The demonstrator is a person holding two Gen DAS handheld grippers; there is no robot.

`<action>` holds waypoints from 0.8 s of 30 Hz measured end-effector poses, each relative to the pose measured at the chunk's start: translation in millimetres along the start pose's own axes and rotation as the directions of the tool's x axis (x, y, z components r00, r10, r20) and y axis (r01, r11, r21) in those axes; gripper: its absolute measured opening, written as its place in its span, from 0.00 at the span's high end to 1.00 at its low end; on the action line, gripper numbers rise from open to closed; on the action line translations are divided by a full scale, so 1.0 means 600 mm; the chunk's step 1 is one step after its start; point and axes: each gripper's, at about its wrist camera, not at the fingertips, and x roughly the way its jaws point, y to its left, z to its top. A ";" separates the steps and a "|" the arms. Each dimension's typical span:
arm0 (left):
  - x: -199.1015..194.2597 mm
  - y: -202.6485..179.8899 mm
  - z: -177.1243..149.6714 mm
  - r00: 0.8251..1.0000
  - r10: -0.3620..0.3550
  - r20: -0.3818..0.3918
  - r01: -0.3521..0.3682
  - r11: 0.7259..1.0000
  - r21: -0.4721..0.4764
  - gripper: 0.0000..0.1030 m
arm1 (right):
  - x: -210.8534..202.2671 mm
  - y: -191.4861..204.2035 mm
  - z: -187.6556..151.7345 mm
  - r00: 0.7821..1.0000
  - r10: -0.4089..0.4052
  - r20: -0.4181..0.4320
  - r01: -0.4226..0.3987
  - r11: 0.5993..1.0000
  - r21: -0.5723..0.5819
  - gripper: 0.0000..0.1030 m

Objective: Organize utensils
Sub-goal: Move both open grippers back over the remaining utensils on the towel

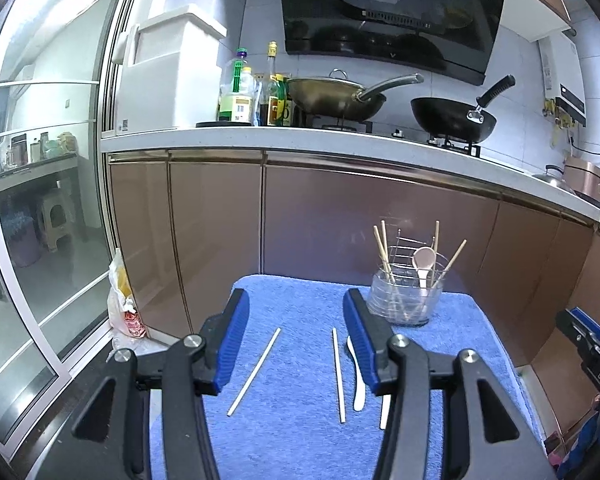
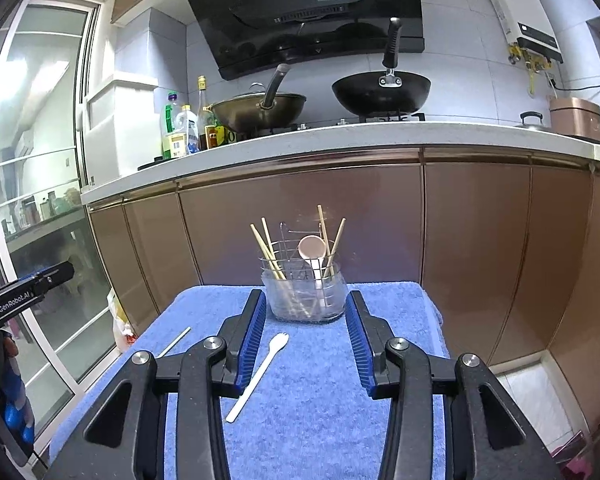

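left tongs (image 1: 296,344) wide open, empty | right tongs (image 2: 306,344) wide open, empty | fork (image 2: 256,378): likely light, stiff, slippery; pinch mid-handle

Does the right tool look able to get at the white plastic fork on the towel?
Probably yes: the right tool is open, the white plastic fork lies flat between its fingers on the blue towel, nothing covering it.

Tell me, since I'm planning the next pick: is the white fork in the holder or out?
Out. The white fork lies flat on the blue towel, in front of the clear utensil holder.
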 end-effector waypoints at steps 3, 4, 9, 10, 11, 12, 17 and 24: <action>-0.004 0.001 -0.002 1.000 0.003 0.002 -0.003 1.000 0.000 0.52 | 0.001 0.000 -0.003 1.000 0.005 -0.003 -0.005 1.000 0.003 0.59; -0.005 0.002 -0.002 1.000 0.004 0.002 -0.004 1.000 0.001 0.51 | 0.002 0.001 -0.004 1.000 0.007 -0.005 -0.007 1.000 0.004 0.58; -0.005 0.004 -0.003 1.000 0.014 0.004 -0.014 1.000 0.001 0.51 | 0.009 0.003 -0.010 1.000 0.018 -0.013 -0.018 1.000 0.005 0.58; -0.005 0.005 -0.003 1.000 0.016 0.003 -0.016 1.000 0.001 0.51 | 0.011 0.003 -0.011 1.000 0.020 -0.015 -0.020 1.000 0.006 0.58; -0.004 0.005 -0.003 1.000 0.019 0.002 -0.019 1.000 0.002 0.51 | 0.013 0.003 -0.012 1.000 0.020 -0.018 -0.020 1.000 0.007 0.57; -0.003 0.006 -0.003 1.000 0.022 0.002 -0.022 1.000 0.002 0.51 | 0.014 0.003 -0.013 1.000 0.020 -0.020 -0.020 1.000 0.008 0.57; 0.006 0.008 -0.005 0.999 0.041 0.001 -0.041 0.999 0.006 0.50 | 0.022 0.003 -0.018 0.999 0.016 -0.034 -0.016 1.000 0.017 0.56; 0.015 0.007 -0.009 0.999 0.046 0.005 -0.046 0.999 0.014 0.49 | 0.037 -0.002 -0.024 0.999 -0.004 -0.054 0.006 0.999 0.033 0.54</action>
